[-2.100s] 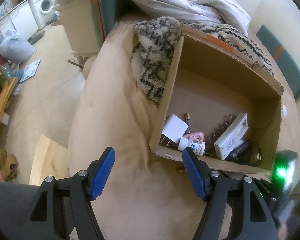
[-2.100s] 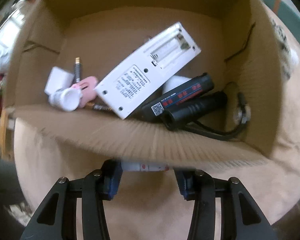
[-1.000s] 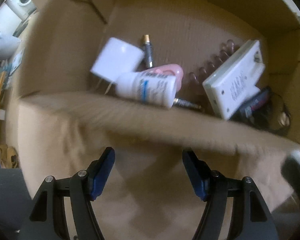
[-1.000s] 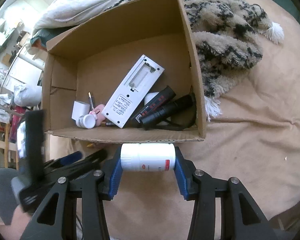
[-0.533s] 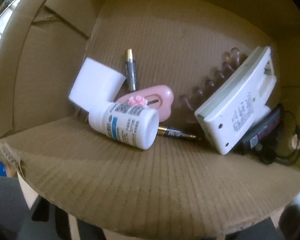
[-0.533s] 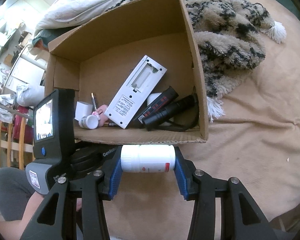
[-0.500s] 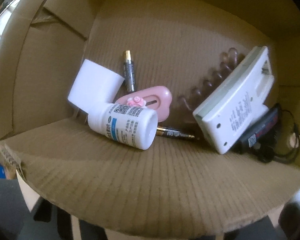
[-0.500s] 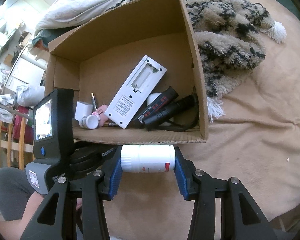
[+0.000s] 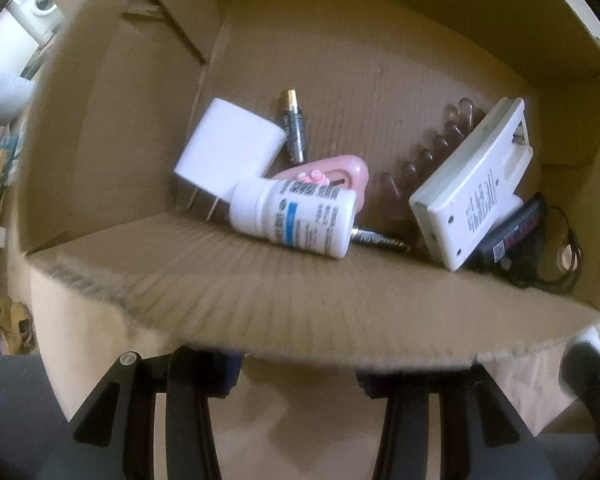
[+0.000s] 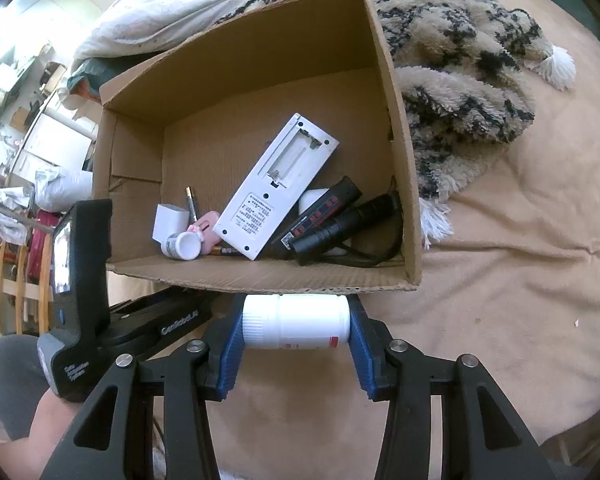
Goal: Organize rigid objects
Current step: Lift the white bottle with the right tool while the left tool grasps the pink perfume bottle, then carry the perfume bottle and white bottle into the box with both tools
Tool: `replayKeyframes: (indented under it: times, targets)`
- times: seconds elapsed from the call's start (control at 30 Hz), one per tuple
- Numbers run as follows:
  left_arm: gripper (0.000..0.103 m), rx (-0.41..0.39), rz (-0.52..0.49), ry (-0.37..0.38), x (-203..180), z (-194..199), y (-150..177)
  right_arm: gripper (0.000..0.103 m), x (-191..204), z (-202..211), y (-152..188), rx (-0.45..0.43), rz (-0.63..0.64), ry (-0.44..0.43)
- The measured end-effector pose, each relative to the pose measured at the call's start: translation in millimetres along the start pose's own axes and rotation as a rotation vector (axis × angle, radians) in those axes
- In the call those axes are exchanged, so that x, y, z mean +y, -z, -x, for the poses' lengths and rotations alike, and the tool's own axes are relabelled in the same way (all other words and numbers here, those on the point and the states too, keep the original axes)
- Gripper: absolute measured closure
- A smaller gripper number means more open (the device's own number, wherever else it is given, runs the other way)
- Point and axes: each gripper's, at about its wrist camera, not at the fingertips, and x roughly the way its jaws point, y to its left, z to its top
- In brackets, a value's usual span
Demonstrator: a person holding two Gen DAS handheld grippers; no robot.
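Pinching a white bottle (image 10: 296, 322) crosswise, cap leftward, right tongs (image 10: 296, 344); left tongs' state unclear.

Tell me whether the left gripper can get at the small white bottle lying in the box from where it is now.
Probably not directly. The left gripper sits outside and below the cardboard box's near wall, which hides its fingertips and stands between them and the small white bottle. Lifting over that rim should open the way.
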Motion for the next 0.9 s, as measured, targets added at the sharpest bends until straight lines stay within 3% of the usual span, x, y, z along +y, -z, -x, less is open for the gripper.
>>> replayKeyframes:
  times: [0.27, 0.4, 0.6, 0.9]
  targets:
    - [0.062, -0.05, -0.067, -0.059, 23, 30, 27, 0.054, 2, 12, 7, -0.015, 0.011, -0.02]
    - [0.062, -0.087, -0.053, -0.064, 44, 53, 35, 0.054, 3, 25, 11, -0.049, 0.023, -0.019]
    - [0.062, -0.207, -0.044, -0.056, 62, 108, 21, 0.054, 9, 49, 7, -0.163, 0.055, -0.024]
    - [0.062, -0.408, -0.104, -0.049, 42, 165, -7, 0.054, 22, 67, -21, -0.294, 0.121, -0.007]
